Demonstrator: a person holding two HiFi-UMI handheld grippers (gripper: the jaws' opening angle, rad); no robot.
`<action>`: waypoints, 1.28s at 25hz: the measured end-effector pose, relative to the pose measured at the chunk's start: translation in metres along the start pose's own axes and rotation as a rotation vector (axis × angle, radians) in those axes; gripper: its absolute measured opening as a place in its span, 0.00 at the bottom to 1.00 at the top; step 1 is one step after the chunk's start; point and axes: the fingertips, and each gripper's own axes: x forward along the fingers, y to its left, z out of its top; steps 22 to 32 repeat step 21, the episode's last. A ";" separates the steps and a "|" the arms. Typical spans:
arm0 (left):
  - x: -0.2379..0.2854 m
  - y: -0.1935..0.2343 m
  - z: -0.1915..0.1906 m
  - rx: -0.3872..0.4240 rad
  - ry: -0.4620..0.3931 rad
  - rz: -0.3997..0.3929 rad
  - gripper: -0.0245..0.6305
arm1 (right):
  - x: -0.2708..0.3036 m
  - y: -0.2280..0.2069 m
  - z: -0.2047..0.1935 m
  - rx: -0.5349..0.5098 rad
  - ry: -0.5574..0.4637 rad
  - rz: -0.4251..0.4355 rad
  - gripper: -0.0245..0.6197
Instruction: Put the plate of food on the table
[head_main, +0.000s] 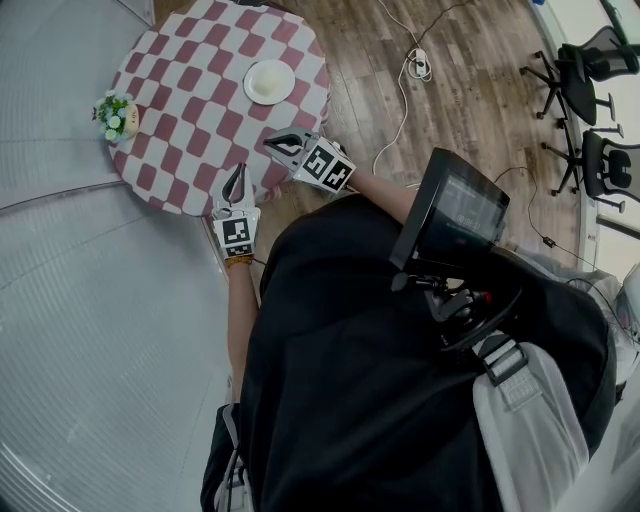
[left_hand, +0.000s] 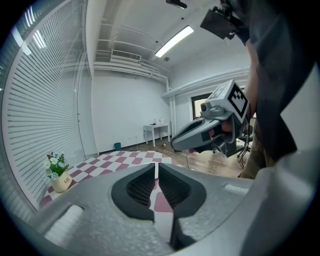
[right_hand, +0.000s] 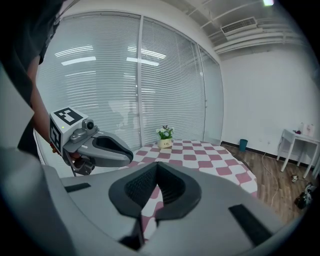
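The white round plate of food (head_main: 269, 81) looks rigid, breakable; take its rim. Left gripper (head_main: 236, 183) and right gripper (head_main: 284, 145) fingers are clenched, empty.

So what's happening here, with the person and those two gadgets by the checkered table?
A person stands by the checkered table with tongs in each hand. The left tongs and right tongs are both shut and empty, held over the near edge. The plate of food sits on the table, apart from them; a flower pot stands off to the side.
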 end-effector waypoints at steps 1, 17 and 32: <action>0.000 -0.001 0.000 0.000 0.003 -0.001 0.06 | 0.000 0.000 0.000 0.001 0.000 0.002 0.05; 0.002 -0.015 -0.024 -0.041 0.063 -0.006 0.06 | 0.004 -0.007 -0.013 0.019 0.028 0.025 0.05; 0.006 -0.016 -0.030 -0.056 0.079 -0.006 0.06 | 0.007 -0.013 -0.016 0.022 0.028 0.030 0.05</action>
